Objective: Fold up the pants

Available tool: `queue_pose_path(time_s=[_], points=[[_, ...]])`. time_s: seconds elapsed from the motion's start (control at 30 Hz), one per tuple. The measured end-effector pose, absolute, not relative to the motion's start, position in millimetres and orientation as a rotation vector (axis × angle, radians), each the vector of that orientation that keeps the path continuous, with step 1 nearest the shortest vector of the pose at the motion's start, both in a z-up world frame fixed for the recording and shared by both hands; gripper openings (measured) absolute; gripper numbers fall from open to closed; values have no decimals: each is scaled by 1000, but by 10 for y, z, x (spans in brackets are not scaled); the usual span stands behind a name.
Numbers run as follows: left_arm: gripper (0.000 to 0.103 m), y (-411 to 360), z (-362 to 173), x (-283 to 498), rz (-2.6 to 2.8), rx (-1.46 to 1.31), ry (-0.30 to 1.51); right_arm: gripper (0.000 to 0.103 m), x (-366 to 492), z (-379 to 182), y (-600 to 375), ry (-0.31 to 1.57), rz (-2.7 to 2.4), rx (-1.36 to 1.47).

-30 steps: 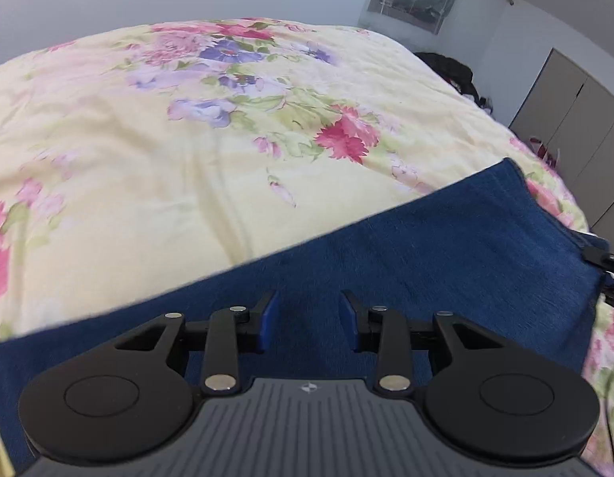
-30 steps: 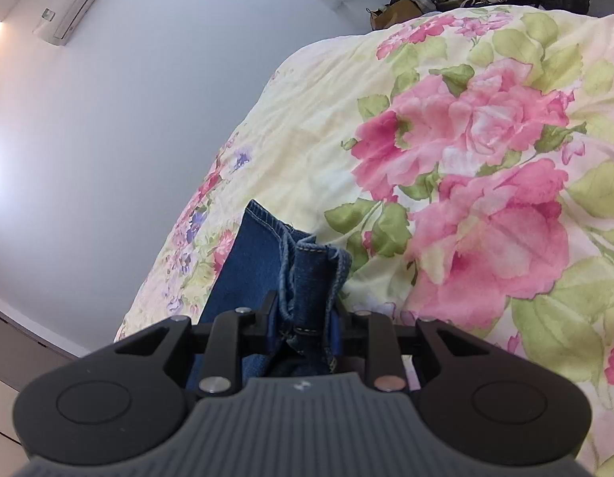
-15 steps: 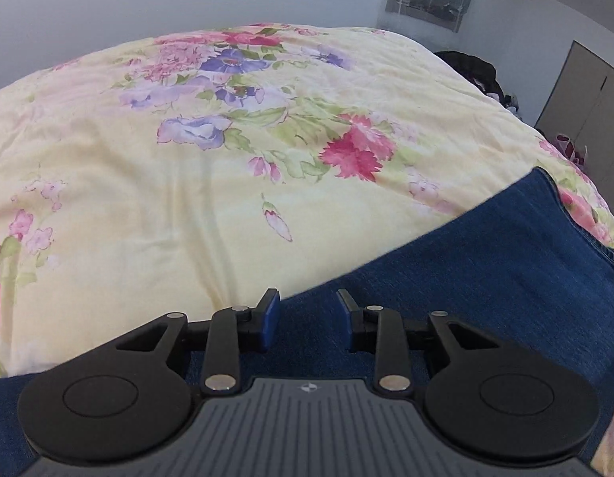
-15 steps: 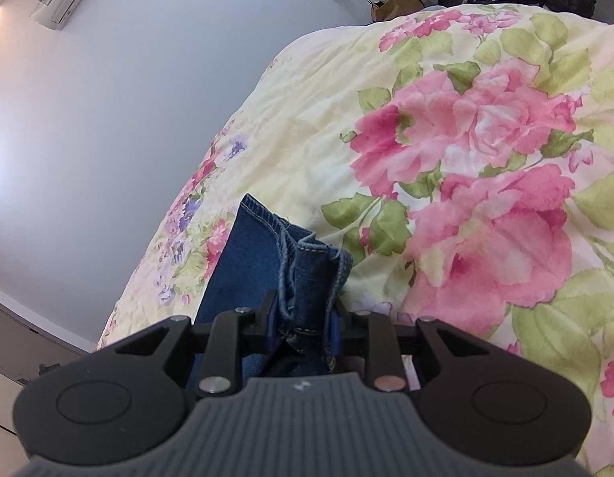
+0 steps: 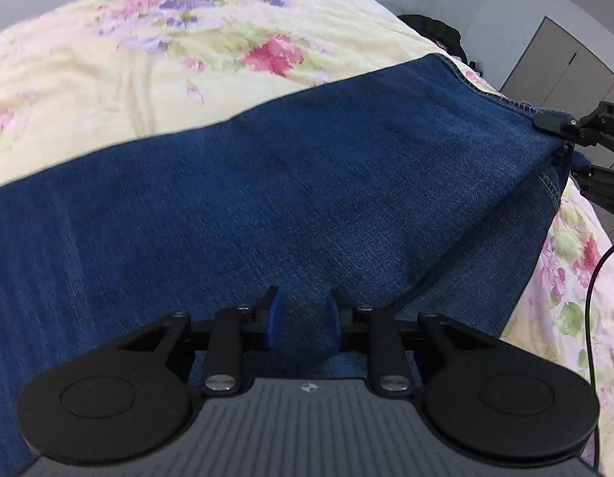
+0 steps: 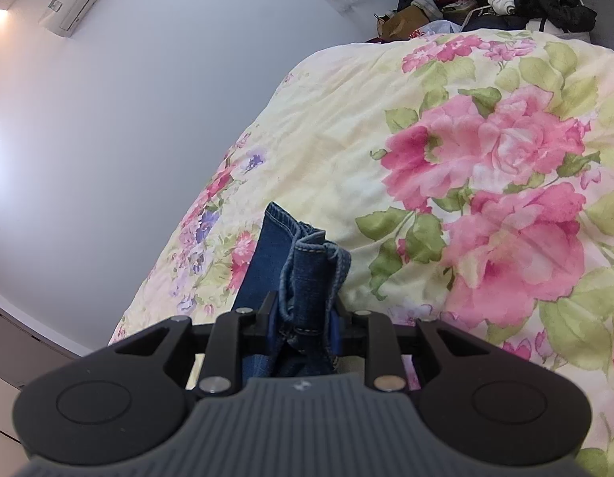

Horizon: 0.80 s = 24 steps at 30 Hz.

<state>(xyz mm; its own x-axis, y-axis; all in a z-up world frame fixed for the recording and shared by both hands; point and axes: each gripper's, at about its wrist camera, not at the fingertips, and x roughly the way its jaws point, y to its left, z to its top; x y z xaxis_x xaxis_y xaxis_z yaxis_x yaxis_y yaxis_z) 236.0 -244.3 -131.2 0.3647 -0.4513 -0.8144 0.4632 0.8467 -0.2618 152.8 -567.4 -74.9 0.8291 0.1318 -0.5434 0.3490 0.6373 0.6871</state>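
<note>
the pants (image 5: 291,183) are seen spread as a broad band of dark blue denim across the floral quilt (image 5: 108,75), running from the left edge of the left wrist view up to a stitched hem at the far right. at the left, the denim lies flat with only shallow wrinkles. in the middle foreground the left gripper (image 5: 305,318) is lowered onto the cloth, its jaws closing with a small ridge of denim gathered between the blue pads; whether the pads already press on it cannot be told, so a firm hold is not yet claimed. further right a diagonal crease is seen where a layer is lifted toward the hem, and there the right gripper (image 5: 561,139) is seen at the frame edge. in the right wrist view the right gripper (image 6: 305,318) is clamped on a bunched stack of hem layers, held a little above the quilt (image 6: 386,127).

the task is judged to be at an early to middle stage: the pants are laid out lengthwise and one end is gripped and raised, but no finished fold across the length is visible. the second grasp remains to be completed, and the hem end remains to be carried over and laid down
</note>
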Motion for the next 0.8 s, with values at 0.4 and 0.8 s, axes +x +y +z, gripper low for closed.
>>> queue_pose_path(time_s=[0.4,0.8], points=[[27,-1646,-824,2299,-510,-45,987,20,1509,-55,-5025,554,-70,635],[27,-249,-333,2163,-284,-65,861,19,1663,573,-3397,552,136,443]])
